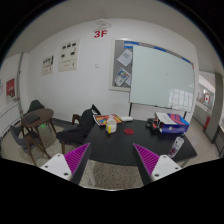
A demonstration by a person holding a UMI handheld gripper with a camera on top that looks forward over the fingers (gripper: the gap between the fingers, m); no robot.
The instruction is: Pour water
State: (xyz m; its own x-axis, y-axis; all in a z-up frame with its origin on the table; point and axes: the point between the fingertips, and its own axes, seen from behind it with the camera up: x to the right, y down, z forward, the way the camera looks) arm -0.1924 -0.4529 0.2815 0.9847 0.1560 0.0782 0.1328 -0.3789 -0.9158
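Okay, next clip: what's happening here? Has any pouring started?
Not yet. The gripper is held up facing a room, its fingers open and holding nothing. Beyond them stands a dark table cluttered with items, including a yellow object and a pile of coloured things, all too small to identify. Chairs stand to one side, and a whiteboard hangs on the wall behind. No water container can be clearly made out, and nothing is being touched.

I'm looking out from the one camera riding on the claw (110, 160), facing forward along its two fingers toward a dark tabletop (120, 140) some way off, with the whiteboard (160, 75) and wall well beyond it.
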